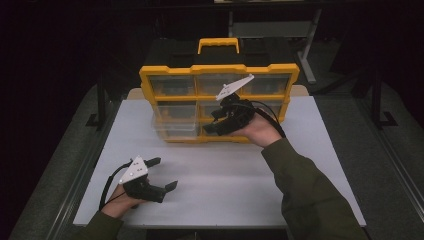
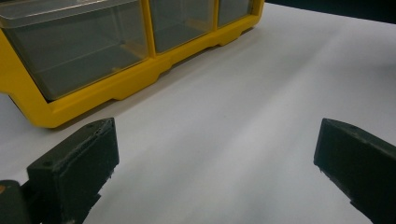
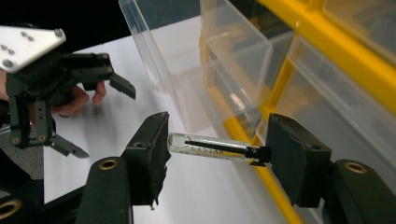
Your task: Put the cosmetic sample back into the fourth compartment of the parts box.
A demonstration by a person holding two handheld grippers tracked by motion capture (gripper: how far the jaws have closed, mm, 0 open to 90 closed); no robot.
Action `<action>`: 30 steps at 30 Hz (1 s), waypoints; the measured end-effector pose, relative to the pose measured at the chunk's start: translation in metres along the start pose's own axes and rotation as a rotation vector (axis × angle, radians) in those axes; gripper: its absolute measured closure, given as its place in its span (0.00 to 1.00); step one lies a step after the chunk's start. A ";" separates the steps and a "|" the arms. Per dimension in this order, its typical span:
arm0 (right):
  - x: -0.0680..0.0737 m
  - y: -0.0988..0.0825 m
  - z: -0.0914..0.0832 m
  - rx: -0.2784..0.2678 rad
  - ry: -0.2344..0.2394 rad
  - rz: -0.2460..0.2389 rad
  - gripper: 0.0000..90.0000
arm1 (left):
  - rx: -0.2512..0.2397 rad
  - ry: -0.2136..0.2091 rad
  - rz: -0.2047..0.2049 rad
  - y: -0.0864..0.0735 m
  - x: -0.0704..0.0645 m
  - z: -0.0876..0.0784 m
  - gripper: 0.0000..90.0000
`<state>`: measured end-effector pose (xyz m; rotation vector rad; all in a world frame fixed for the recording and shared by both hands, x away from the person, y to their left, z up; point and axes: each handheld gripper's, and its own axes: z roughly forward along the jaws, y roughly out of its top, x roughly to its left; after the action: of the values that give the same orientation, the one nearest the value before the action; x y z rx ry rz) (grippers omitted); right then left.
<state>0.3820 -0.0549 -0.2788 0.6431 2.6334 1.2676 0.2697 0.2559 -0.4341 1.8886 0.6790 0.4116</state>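
A small clear glass vial (image 3: 210,146) with a black cap is held end to end between the jaws of my right gripper (image 3: 217,154), which is shut on it. That right gripper (image 1: 216,123) hovers just in front of the lower drawers of an upright yellow organizer case (image 1: 170,70). One clear drawer (image 3: 177,79) at the case's lower left is pulled out toward me; this drawer (image 1: 170,128) sits left of the gripper. My left gripper (image 1: 166,174) rests low at the table's front left, open, with nothing between its jaws.
The white table (image 1: 225,180) has bare surface between the two grippers and to the right. The left gripper view looks across the table top (image 2: 243,107) at the organizer's yellow base (image 2: 116,86). Dark floor surrounds the table.
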 end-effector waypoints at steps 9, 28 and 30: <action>0.002 0.019 0.006 -0.018 0.009 -0.016 0.44 | -0.001 -0.001 0.001 0.000 0.000 0.000 0.00; 0.003 0.047 0.026 -0.034 0.024 -0.010 0.44 | 0.000 -0.003 0.007 0.001 0.000 -0.001 0.00; 0.003 0.048 0.028 -0.035 0.023 -0.018 0.44 | 0.000 -0.004 0.007 0.001 0.000 -0.001 0.00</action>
<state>0.4034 -0.0072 -0.2588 0.6016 2.6233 1.3203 0.2695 0.2566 -0.4330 1.8916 0.6699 0.4119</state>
